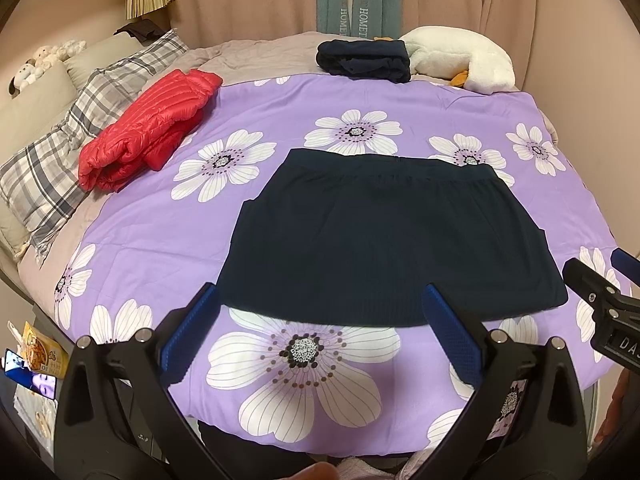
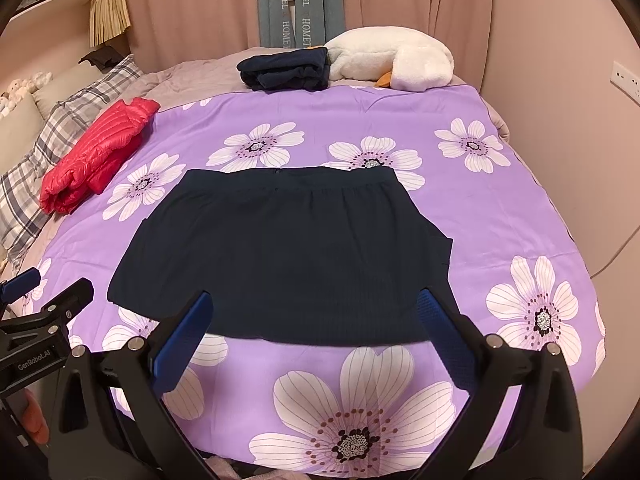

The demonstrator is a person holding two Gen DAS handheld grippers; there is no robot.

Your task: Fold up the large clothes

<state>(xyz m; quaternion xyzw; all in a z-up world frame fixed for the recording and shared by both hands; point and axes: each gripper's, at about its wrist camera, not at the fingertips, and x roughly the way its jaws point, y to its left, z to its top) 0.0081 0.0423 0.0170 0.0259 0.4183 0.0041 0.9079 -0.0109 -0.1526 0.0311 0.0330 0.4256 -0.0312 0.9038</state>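
On bed, centre: dark skirt (image 1: 394, 236) flat on purple floral quilt (image 1: 256, 104), near hem by both grippers
Writing: "HOME" on grey towel (image 2: 298, 4)
Left gripper (image 1: 320, 326): spread, empty
Right gripper (image 2: 316, 334): spread, empty
Room: bare quilt all round skirt

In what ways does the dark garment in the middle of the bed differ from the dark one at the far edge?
The middle garment lies spread flat in one layer; the far garment is folded into a thick bundle. The middle one rests wholly on the purple flowered cover; the far one sits at that cover's far edge, beside a white plush toy. Both are dark navy and no gripper touches them.
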